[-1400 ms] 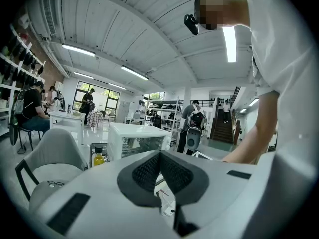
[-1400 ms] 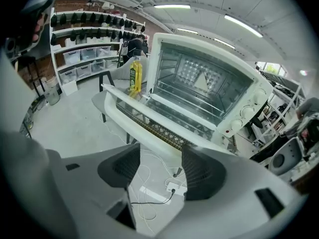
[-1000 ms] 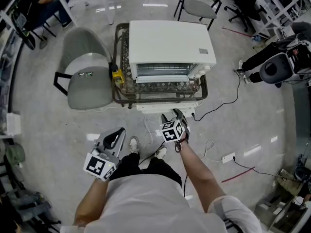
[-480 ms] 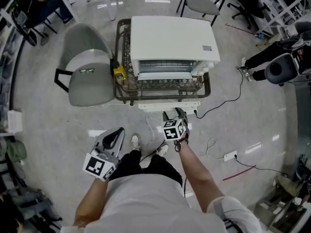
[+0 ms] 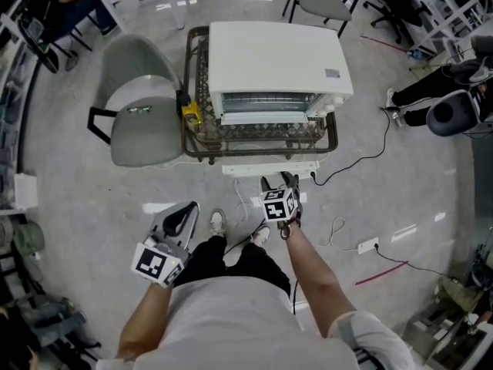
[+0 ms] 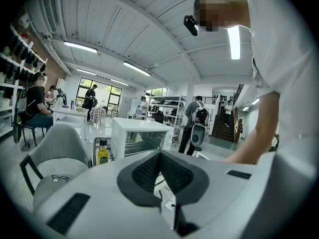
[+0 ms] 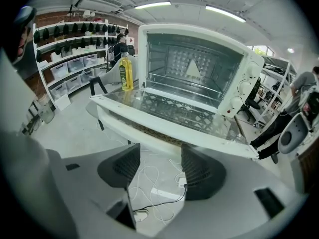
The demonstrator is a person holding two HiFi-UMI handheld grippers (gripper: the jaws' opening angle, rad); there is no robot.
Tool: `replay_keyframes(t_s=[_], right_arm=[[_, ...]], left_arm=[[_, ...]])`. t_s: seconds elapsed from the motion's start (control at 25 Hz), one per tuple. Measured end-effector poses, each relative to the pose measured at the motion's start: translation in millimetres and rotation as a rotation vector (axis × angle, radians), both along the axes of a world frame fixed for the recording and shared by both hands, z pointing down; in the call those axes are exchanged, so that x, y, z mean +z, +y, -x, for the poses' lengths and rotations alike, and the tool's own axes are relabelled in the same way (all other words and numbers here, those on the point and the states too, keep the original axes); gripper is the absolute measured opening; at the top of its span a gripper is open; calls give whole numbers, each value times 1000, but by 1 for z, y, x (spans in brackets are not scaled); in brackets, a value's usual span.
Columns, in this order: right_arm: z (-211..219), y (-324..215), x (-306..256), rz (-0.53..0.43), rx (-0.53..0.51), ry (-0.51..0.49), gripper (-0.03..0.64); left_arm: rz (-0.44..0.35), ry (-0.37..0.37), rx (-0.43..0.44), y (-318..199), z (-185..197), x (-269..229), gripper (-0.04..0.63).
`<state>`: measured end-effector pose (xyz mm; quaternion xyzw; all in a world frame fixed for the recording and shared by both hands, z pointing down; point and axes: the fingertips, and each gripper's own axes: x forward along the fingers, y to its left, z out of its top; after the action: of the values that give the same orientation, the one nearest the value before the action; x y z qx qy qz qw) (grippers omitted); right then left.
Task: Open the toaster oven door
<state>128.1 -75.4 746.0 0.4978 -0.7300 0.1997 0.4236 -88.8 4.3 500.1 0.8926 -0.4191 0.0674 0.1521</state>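
The white toaster oven (image 5: pixel 273 58) stands on a small wire-rimmed table (image 5: pixel 266 151). Its glass door (image 7: pixel 174 118) hangs fully down and flat, showing the empty rack inside (image 7: pixel 187 78); the door handle edge (image 5: pixel 269 169) juts toward me. My right gripper (image 5: pixel 279 187) hovers just in front of and below that edge, open, nothing between its pads (image 7: pixel 202 171). My left gripper (image 5: pixel 183 218) is held low at my left, well back from the oven (image 6: pixel 138 137), its jaws shut on nothing.
A grey chair (image 5: pixel 139 118) stands left of the table, a yellow bottle (image 5: pixel 189 114) at the table's left corner. Cables and a power strip (image 5: pixel 368 246) lie on the floor. Another chair (image 5: pixel 320 2) and a dark machine (image 5: pixel 451 114) stand beyond.
The oven and table have shifted slightly up and right in the head view as my head moved. Both grippers stay almost where they were.
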Motion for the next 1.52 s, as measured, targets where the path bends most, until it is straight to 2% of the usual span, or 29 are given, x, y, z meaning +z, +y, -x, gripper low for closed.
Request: replay_keyframes(t_s=[0.48, 0.76, 0.92, 1.16, 1.52], right_arm=[[-3, 3, 20, 30, 35, -15, 273], [-6, 6, 42, 95, 32, -22, 272], [-7, 8, 50, 116, 26, -16, 272], [-14, 8, 69, 158, 38, -11, 272], [-23, 7, 97, 212, 72, -17, 272]], left_arm=[[43, -2, 5, 4, 1, 18, 15], [41, 11, -9, -1, -2, 25, 15], [42, -6, -3, 2, -3, 31, 15], [54, 16, -2, -2, -11, 29, 15], [72, -2, -17, -3, -7, 38, 15]])
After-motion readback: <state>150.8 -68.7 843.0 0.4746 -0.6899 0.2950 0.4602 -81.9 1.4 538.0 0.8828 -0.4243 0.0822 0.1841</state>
